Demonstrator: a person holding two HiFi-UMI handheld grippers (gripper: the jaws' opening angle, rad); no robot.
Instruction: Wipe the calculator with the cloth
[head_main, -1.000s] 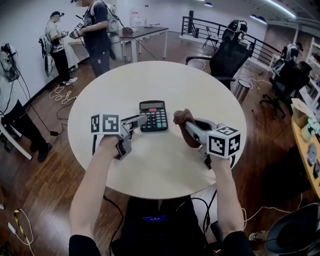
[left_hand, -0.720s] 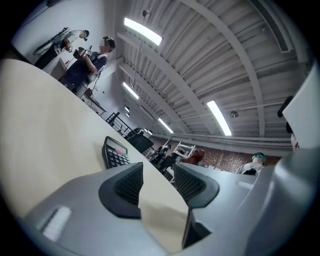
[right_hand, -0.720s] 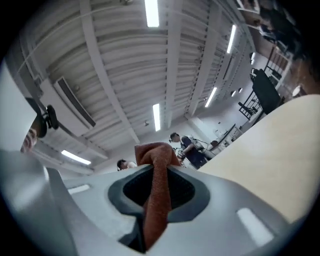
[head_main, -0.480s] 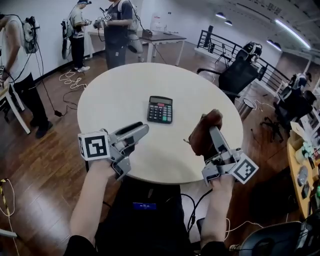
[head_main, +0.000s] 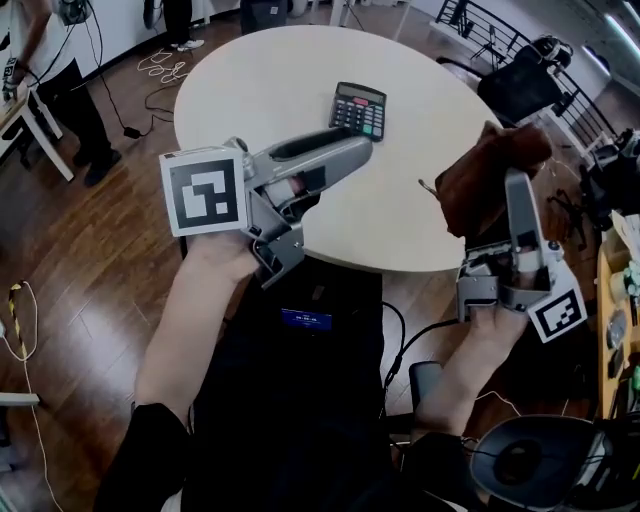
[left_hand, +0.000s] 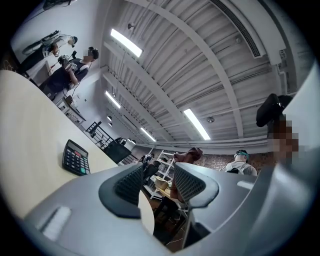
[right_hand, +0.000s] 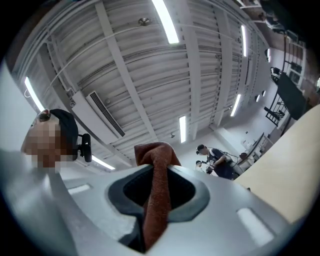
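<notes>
Brown cloth (right_hand: 157, 200) is clamped in my right gripper (right_hand: 159, 175); in the right gripper view the two dark pads are closed on a fold of it, and the fabric stands up past the jaw tips against the ribbed ceiling and its strip lights; in the head view the rest of the cloth hangs as a bunched wad around that gripper's tips, off the right edge of the round table (head_main: 270, 80), with the gripper pointing upward and its marker cube (head_main: 557, 312) down by my hand; my left gripper (head_main: 350, 150) has its jaws apart, and the left gripper view shows a clear gap between the ribbed pads with nothing in it, only the room beyond; this gripper sits raised at the near edge of the table, tips aimed toward the far side, its marker cube (head_main: 205, 190) facing my head camera; the calculator (head_main: 360, 110) lies flat on the pale tabletop beyond the left gripper's tips, display end away from me, touched by neither tool and well apart from the cloth; past the table I can make out a wooden floor, trailing cables and a few people standing.
</notes>
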